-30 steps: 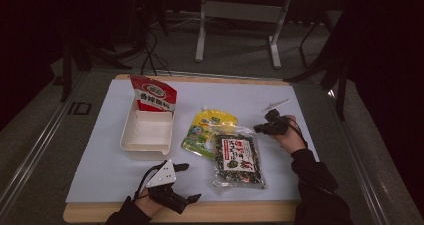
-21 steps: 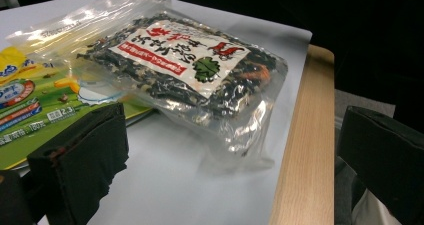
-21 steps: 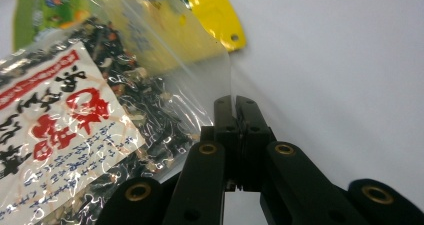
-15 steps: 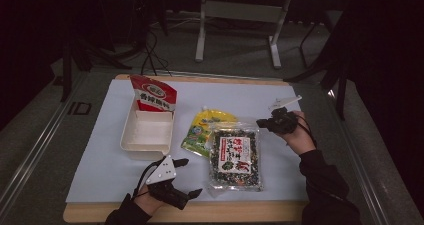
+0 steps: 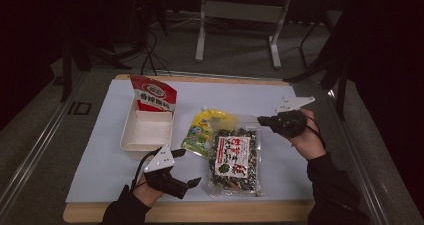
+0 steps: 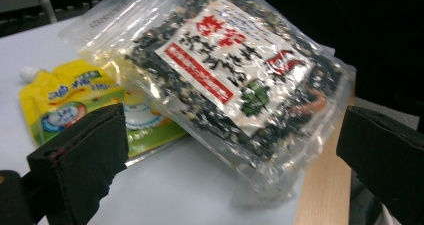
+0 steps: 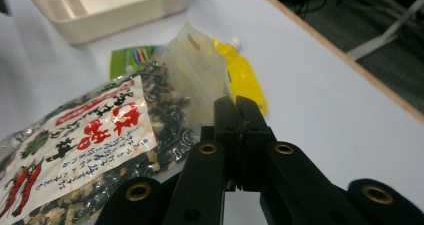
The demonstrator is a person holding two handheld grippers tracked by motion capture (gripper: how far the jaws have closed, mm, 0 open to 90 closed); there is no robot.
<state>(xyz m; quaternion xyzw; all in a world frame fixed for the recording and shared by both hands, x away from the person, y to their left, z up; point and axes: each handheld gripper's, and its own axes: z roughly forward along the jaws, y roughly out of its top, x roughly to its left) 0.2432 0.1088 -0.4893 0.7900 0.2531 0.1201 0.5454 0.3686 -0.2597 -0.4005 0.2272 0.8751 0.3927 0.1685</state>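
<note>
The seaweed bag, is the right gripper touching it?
Touching. The right gripper view shows the right gripper shut on the seaweed bag at its clear top corner.

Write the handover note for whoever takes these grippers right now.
Right gripper: shut on the top corner of the seaweed bag, that corner lifted.
Left gripper: open, empty, facing the bag's near end.
Bag lies partly over the yellow pouch; red packet stands in the white tray.
Done: bag gripped.
Left: probably bag and pouch into the tray.
</note>
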